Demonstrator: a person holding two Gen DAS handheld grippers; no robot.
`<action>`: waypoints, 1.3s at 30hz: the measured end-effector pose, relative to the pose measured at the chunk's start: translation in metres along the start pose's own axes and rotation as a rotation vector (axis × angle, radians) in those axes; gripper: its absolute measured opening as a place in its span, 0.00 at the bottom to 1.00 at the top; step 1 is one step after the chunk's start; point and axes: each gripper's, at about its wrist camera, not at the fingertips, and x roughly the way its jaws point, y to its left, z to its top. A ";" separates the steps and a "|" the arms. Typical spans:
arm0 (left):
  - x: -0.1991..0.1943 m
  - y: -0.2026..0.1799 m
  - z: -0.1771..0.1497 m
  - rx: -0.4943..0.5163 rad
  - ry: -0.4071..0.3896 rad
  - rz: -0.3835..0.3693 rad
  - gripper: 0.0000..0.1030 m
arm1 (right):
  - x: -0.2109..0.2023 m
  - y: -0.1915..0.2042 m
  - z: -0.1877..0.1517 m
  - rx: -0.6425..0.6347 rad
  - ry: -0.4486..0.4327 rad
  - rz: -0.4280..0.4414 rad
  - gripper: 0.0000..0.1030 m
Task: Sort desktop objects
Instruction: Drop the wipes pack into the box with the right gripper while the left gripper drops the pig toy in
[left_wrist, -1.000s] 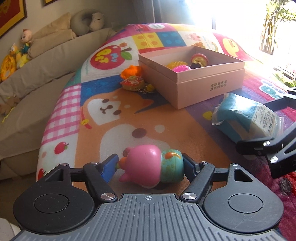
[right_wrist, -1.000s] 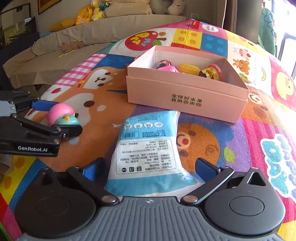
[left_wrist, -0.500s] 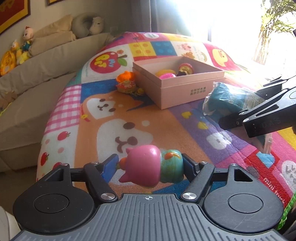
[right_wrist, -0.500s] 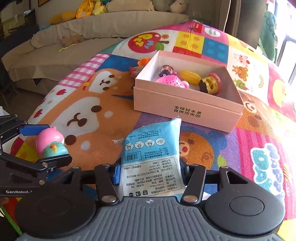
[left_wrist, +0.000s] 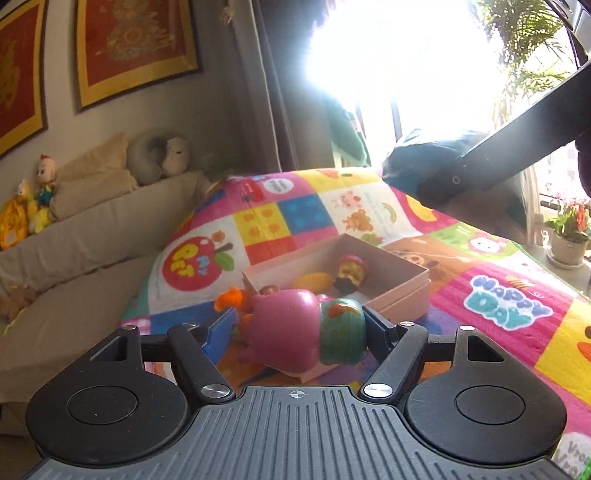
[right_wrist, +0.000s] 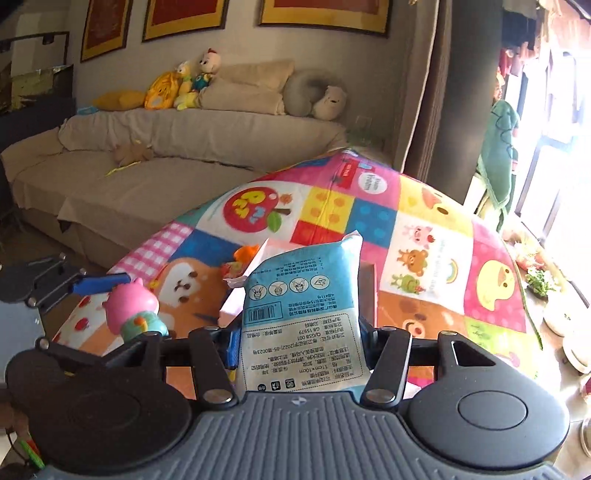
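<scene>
we see the pink and teal toy figure lying crosswise between the fingers of the left gripper, its pink head toward the blue-padded left finger and its teal base against the right finger. the jaws are closed to about the toy's length and pinch it at both ends, so its long axis runs straight from finger to finger, roughly level. it hangs in the air just in front of the near corner of the pink box, which sits on the colourful play mat. inside the box we make out a yellow ridged toy and a small round figure beside it; an orange toy lies on the mat just outside the box's left wall.

in the right wrist view the right gripper has its jaws drawn in narrow on the blue and white tissue pack, squeezing the pack's lower sides. the pack stands upright between the fingers, long axis pointing away from the camera and up, its printed text upside down to us. it hides most of the box behind it. to the left in this view the left gripper shows with the toy figure in its fingers, head up and slightly tilted. from the left wrist view the pack appears dark and backlit at upper right, above the far side of the box.
</scene>
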 end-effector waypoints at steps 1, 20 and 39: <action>0.013 -0.001 0.003 0.003 0.002 0.005 0.75 | 0.010 -0.008 0.008 0.010 0.000 -0.009 0.53; 0.097 0.044 -0.017 -0.136 0.100 0.043 0.95 | 0.229 -0.053 0.024 0.076 0.227 -0.026 0.62; 0.074 0.103 -0.102 -0.360 0.253 0.147 0.99 | 0.194 0.005 0.072 0.025 0.157 -0.017 0.90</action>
